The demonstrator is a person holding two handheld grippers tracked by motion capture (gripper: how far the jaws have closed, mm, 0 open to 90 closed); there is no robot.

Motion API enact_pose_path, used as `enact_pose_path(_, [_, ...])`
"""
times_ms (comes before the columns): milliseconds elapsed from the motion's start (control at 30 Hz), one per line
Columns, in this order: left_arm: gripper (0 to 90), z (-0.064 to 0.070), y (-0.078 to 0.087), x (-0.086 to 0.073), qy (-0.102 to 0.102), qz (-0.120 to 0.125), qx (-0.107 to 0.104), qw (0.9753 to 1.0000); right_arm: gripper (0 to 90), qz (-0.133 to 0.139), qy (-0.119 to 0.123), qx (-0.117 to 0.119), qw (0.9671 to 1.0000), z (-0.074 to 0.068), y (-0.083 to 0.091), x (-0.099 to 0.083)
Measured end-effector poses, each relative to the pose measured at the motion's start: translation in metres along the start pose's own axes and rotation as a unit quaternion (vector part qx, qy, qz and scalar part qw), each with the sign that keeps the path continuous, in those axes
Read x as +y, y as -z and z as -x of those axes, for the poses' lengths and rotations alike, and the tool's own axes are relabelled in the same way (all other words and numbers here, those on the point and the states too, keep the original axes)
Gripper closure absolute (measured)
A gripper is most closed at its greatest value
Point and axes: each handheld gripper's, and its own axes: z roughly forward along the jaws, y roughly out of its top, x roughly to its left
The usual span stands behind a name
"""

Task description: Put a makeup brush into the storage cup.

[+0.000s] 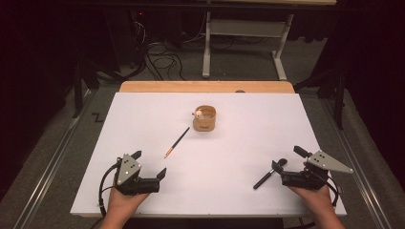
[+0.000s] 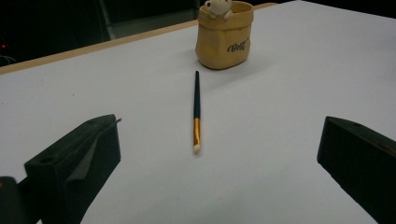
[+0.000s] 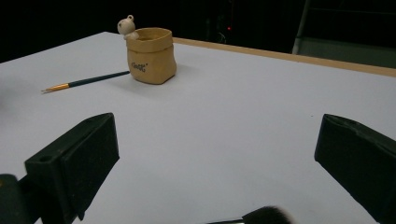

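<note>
My left tongs [image 1: 150, 164]: in my left hand [image 1: 125, 202], low over the near left part of the counter [image 1: 143, 109]. The jaws are wide apart and hold nothing.
My right tongs [image 1: 286, 157]: in my right hand [image 1: 316, 198], low over the near right part of the counter. The jaws are wide apart and hold nothing.
Thin brush [image 1: 177, 142]: it lies flat on the counter, between my left tongs and the pot. Its handle is dark, with a gold band near the pale tip. The tip points at my left tongs. The other end lies near the pot. My left gripper view looks right along it [image 2: 196, 112].
Black brush [image 1: 268, 174]: it lies flat on the counter just beside my right tongs. Its fluffy end [image 3: 266, 216] sits between the jaws, low in my right gripper view. I cannot tell if it touches a jaw.
Pot [image 1: 205, 118]: a small tan pot like a little sack. It stands up straight near the middle of the counter, toward the far side. A tiny white bear [image 2: 217, 6] peeks over its rim.
</note>
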Motion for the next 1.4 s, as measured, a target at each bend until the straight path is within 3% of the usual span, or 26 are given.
enact_pose_path(167, [0.4, -0.0007, 0.0021, 0.001, -0.007, -0.001, -0.006, 1.0, 0.3, 0.001, 0.005, -0.007, 1.0, -0.0026, 0.0028, 0.0006])
enact_pose_path(533, [0.4, -0.0022, 0.0011, 0.0044, 0.0, 0.005, -0.006, 1.0, 0.3, -0.008, 0.008, -0.015, 0.9998, -0.0009, 0.001, -0.0038])
enact_pose_path(1400, [0.9, -0.0067, -0.0014, 0.0048, 0.013, 0.003, 0.003, 0.9999, 0.3, -0.009, 0.007, -0.01, 0.9999, -0.0006, 0.0003, -0.0055])
